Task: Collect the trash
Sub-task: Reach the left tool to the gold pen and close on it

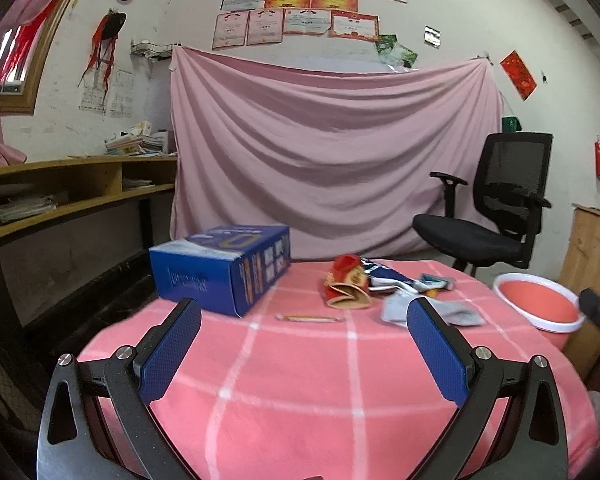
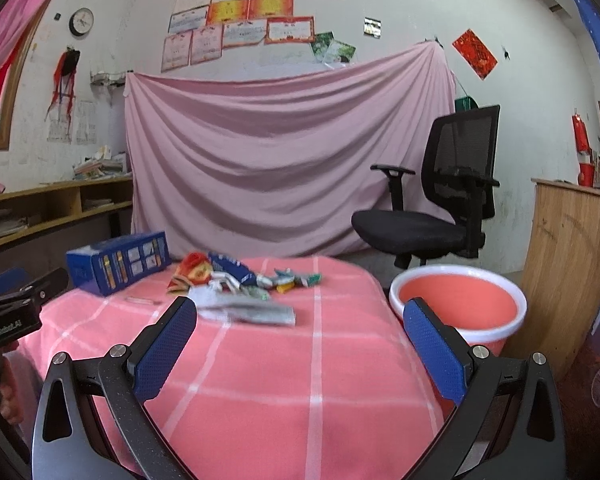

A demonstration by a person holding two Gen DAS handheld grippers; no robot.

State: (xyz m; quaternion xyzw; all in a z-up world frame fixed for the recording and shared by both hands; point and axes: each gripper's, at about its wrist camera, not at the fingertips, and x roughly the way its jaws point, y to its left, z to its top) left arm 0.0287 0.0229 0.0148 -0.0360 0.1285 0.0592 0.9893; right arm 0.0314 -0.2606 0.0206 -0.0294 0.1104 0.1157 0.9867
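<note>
Soft, even daylight fills both views, brightest at the window (image 1: 12, 64) left of the pink sheet (image 1: 332, 152). Shadows are faint. Wrappers (image 2: 244, 304) below the sheet look smeared; fisheye bending darkens the corners.

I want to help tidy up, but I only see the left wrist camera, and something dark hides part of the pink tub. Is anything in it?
Observer: No. The right wrist view shows the whole pink tub, and nothing lies inside.
Operator: Is the other grabber open?
Observer: Yes, the right gripper has its jaws wide apart, holding nothing.
Operator: Can you see my grabber from there?
Observer: Yes, the left gripper shows at the left edge, with a label reading GenRobot.AI on its side.
</note>
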